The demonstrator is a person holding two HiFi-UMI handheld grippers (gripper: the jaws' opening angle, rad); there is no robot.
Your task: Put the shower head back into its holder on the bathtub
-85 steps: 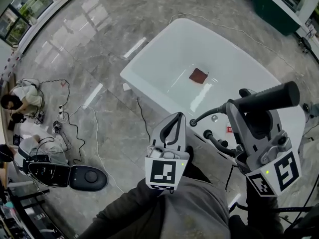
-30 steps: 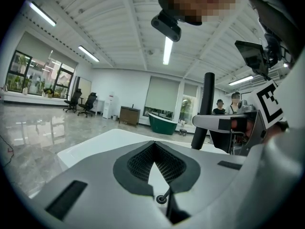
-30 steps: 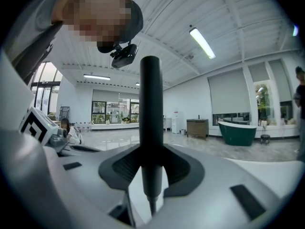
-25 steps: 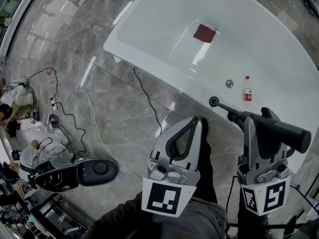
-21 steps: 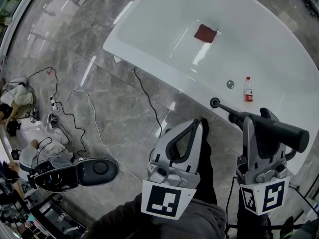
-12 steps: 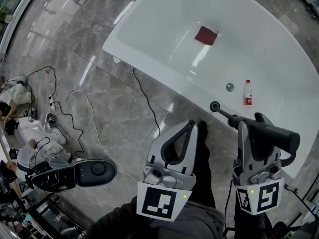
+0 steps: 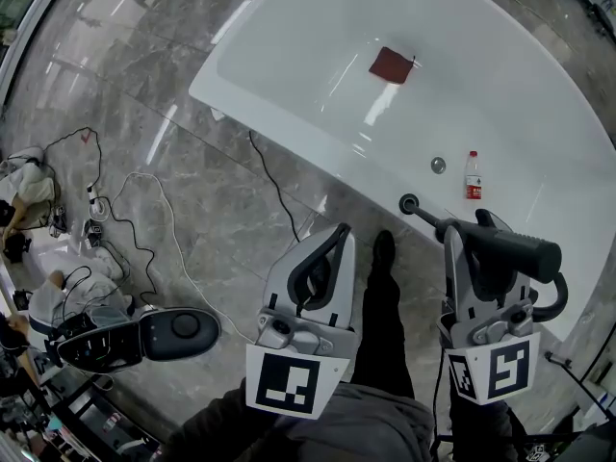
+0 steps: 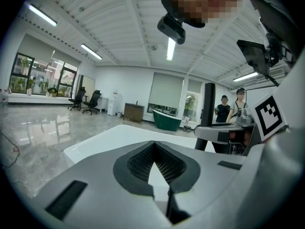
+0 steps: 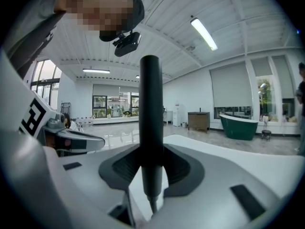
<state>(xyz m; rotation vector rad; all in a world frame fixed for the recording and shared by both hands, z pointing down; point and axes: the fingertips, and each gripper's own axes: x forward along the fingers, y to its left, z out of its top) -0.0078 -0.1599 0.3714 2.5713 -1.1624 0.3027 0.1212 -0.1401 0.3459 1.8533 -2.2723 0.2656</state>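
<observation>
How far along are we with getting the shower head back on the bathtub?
Done: the shower head is picked up, clamped in the right gripper. In hand: it is held beside the bathtub rim, close to a black fitting. Remaining: seating it in its holder and letting go. The left gripper is shut and empty.

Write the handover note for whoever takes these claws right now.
Left claw: shut and empty, over the floor beside the bathtub.
Right claw: shut on the handle of the black shower head, held at the tub's near rim.
Done: shower head is in hand at the tub.
Left: seat it in its holder on the rim, then release. I cannot pick the holder out for certain among the rim fittings.
</observation>
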